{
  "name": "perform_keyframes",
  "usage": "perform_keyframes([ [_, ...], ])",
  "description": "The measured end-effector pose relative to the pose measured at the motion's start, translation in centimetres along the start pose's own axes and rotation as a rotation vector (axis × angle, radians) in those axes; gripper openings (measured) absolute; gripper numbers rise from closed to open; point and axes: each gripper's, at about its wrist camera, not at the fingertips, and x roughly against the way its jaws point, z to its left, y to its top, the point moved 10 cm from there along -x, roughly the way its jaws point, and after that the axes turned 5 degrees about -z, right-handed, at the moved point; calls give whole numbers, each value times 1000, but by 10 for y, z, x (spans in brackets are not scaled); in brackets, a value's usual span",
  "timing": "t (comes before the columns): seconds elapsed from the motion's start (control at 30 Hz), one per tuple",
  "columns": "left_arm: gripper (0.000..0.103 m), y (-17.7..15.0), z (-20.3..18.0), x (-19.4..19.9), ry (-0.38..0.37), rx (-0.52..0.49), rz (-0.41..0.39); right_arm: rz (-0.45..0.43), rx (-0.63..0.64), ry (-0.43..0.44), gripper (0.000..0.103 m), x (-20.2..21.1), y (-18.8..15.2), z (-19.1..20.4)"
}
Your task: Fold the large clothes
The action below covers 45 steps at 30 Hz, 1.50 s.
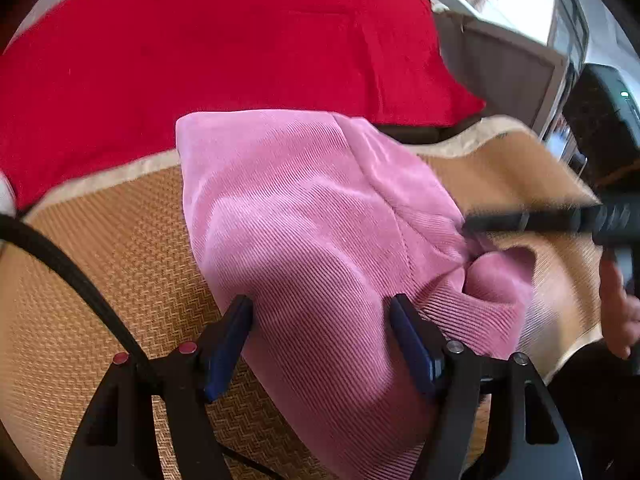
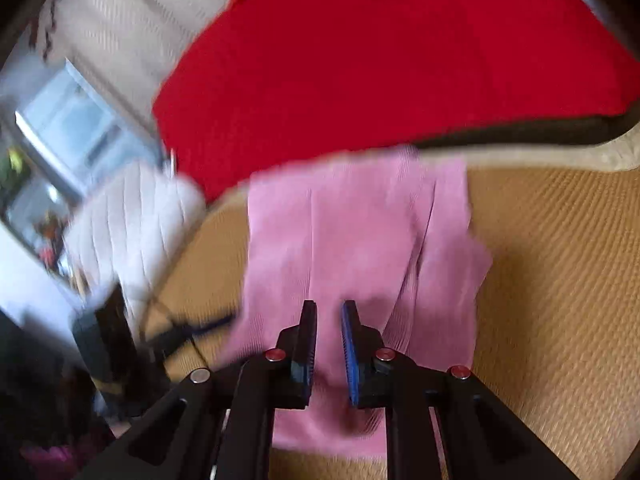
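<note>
A pink ribbed garment (image 1: 312,216) lies partly folded on a woven tan mat (image 1: 100,280). My left gripper (image 1: 320,308) is open, its blue-padded fingers (image 1: 228,344) spread wide just above the garment's near part. My right gripper (image 1: 476,228) enters from the right in the left wrist view, blurred, its tip at a bunched fold on the garment's right edge. In the right wrist view the right gripper (image 2: 329,312) hovers over the pink garment (image 2: 360,248) with a narrow gap between its fingers and nothing seen between them.
A red blanket (image 1: 224,48) covers the area behind the mat and also shows in the right wrist view (image 2: 400,52). A white quilted cushion (image 2: 132,216) and a window (image 2: 68,128) are at the left. A black cable (image 1: 68,272) crosses the mat.
</note>
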Motion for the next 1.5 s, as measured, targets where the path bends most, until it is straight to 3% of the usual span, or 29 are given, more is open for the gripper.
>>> perform_keyframes([
  [0.07,73,-10,-5,-8,22,-4,7,126,-16,-121,15,-29,-33,-22],
  [0.17,73,-12,-6,-9,41,-22,-19,147,-76,-108,12,-41,-39,-32],
  [0.27,73,-4,3,2,-29,55,7,151,-66,-90,16,-29,-23,-20],
  [0.33,73,8,14,16,-72,104,-14,96,-61,-36,16,-20,1,-7],
  [0.4,73,24,32,31,-39,108,-80,36,-30,-38,16,-18,27,1],
  [0.5,75,55,60,22,85,76,-134,3,-34,-40,16,-33,66,7],
  [0.6,75,66,68,-8,124,123,-122,37,-52,-43,16,-68,91,5],
  [0.67,75,60,85,-27,161,137,-76,73,-68,-104,16,-94,98,-6],
  [0.73,77,48,88,-55,140,151,17,139,-82,-190,16,-123,89,-33],
  [0.8,78,47,91,-60,93,226,20,227,-131,-226,15,-150,75,-56],
  [0.9,78,50,93,-48,102,222,21,173,-142,-191,15,-136,80,-53],
  [1.03,77,56,89,-20,113,224,-10,44,-81,-157,17,-76,84,-30],
  [1.17,77,49,85,19,127,185,-50,-24,-5,-85,17,-18,64,4],
  [1.27,79,40,77,43,110,176,-60,1,46,-73,17,5,24,25],
  [1.33,79,24,69,43,107,178,-33,51,59,-111,17,-2,-6,23],
  [1.4,79,0,55,23,130,111,44,112,72,-209,17,-17,-40,8],
  [1.47,82,-10,52,13,200,38,19,110,38,-232,17,-27,-56,-4],
  [1.5,83,-8,52,14,217,26,4,68,21,-207,17,-28,-60,-7],
])
